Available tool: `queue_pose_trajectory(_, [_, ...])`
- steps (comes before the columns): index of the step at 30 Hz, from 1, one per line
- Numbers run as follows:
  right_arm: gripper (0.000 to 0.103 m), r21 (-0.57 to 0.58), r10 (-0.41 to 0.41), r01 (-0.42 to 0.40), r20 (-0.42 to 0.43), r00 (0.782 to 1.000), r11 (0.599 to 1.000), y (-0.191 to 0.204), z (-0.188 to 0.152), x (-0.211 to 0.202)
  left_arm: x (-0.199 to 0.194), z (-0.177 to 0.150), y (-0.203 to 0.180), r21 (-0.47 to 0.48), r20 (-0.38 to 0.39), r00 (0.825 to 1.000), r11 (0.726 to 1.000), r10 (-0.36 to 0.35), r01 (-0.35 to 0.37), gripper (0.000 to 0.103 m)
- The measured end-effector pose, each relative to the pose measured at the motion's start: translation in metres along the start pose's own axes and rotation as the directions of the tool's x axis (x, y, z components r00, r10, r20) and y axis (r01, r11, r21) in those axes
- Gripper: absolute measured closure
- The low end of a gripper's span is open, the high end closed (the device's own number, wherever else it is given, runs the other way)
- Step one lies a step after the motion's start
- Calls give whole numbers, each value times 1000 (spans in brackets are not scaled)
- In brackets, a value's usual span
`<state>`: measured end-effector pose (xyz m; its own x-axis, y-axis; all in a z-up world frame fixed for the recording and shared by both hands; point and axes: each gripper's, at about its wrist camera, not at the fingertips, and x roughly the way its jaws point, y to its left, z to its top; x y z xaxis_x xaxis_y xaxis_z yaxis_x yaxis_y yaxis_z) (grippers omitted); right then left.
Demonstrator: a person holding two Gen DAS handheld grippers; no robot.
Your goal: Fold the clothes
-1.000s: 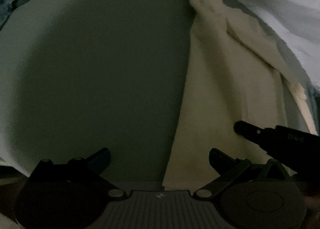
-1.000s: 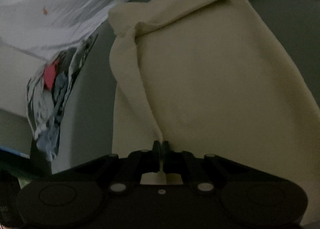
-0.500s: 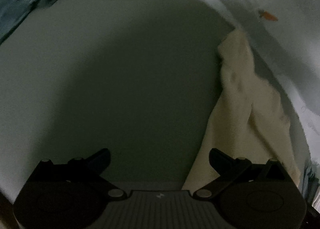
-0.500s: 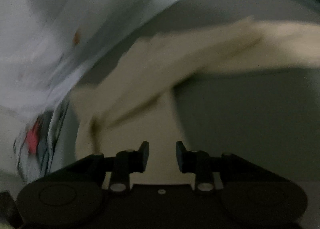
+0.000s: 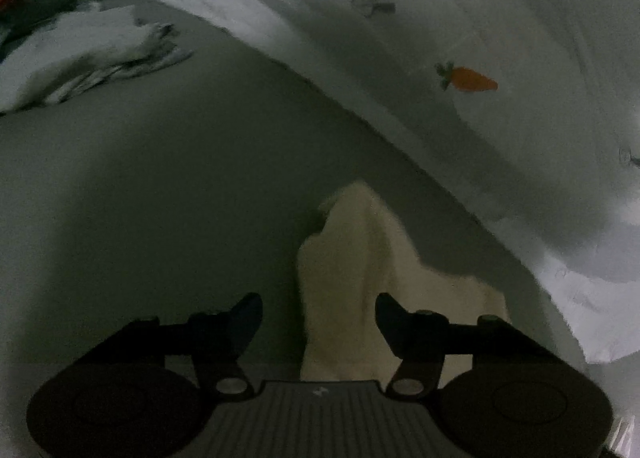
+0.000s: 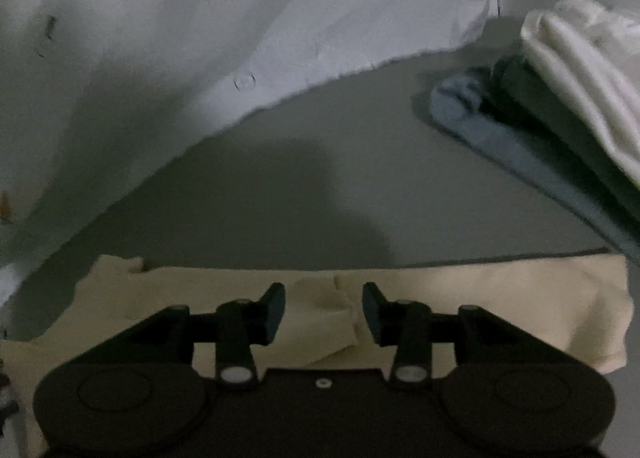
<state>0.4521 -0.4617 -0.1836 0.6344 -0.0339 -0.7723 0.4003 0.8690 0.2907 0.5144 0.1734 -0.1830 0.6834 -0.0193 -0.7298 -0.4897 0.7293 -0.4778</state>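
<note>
A cream garment lies flat on the grey surface, stretched across the bottom of the right wrist view. My right gripper is open and empty, just above its near edge. In the left wrist view one narrow end of the cream garment points away from me. My left gripper is open and empty, with its jaws on either side of that end, above the cloth.
A white sheet with small carrot prints borders the grey surface at the back. A stack of folded clothes, white over dark and blue, sits at the right. A patterned garment lies far left.
My right gripper opened and let go of the cream garment, which now lies flat. Both grippers have swung to new views; the left now sits over the garment's narrow end.
</note>
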Motion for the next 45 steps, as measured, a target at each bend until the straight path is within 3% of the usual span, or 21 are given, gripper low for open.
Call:
queue_pose_trajectory(2, [60,-14,33,-34,-27,999,999,3,0,10,15,9,-5,1,6,999,999,-32,32,49])
queue_pose_trajectory(4, [84,-56,52,-54,-31,998,997,12,-1,16,27,13,-8,16,-11,999,999,-35,35,76])
queue_pose_trajectory(5, [100,-70,71,-71,-11,997,995,13,-1,15,33,14,-10,25,-21,999,999,-33,33,85])
queue_pose_trajectory(6, [101,-66,96,-95,10,995,993,13,-1,13,38,16,-12,27,-28,999,999,-29,29,93])
queue_pose_trajectory(10, [101,-27,116,-113,134,984,993,8,10,-16,36,21,-26,44,16,998,997,-59,58,96])
queue_pose_trajectory(15, [101,44,133,-152,285,949,987,-16,31,-61,27,28,-54,149,61,995,986,-81,71,96])
queue_pose_trajectory(18, [101,38,108,-124,292,950,992,-24,35,-63,43,24,-61,193,25,999,981,-36,30,90])
queue_pose_trajectory(20, [101,58,92,-107,228,969,993,-30,33,-48,60,18,-62,221,-12,1000,975,25,-22,86])
queue_pose_trajectory(22, [100,66,32,-42,145,989,997,-32,26,-28,72,13,-63,257,-34,995,963,92,-80,74])
queue_pose_trajectory(23, [96,68,-3,-4,107,994,998,-33,22,-20,73,12,-65,271,-35,992,957,119,-105,69])
queue_pose_trajectory(25, [84,110,-12,2,89,996,994,-40,17,-16,71,10,-68,296,-32,986,944,163,-146,39])
queue_pose_trajectory(27, [61,159,-3,-12,91,996,987,-48,12,-15,64,11,-70,304,-19,984,939,175,-161,24])
queue_pose_trajectory(31, [60,157,-1,-11,72,997,988,-54,9,-8,55,10,-67,295,-19,981,939,192,-178,17])
queue_pose_trajectory(36, [54,119,62,-67,49,997,991,-51,8,8,48,-3,-61,251,-83,971,947,226,-199,17])
queue_pose_trajectory(40, [58,196,120,-118,2,993,973,-55,6,22,29,-19,-56,200,-119,965,958,233,-207,17])
queue_pose_trajectory(41, [68,222,118,-118,13,993,968,-56,4,24,25,-23,-56,197,-132,961,956,244,-216,17])
queue_pose_trajectory(42, [88,247,114,-117,25,993,962,-58,3,25,21,-28,-56,196,-146,955,954,258,-228,17])
queue_pose_trajectory(43, [95,287,124,-126,28,992,949,-61,0,26,18,-32,-55,195,-160,948,950,275,-243,17])
queue_pose_trajectory(45, [97,380,162,-168,46,986,910,-70,-5,28,11,-44,-52,197,-186,935,944,302,-265,17])
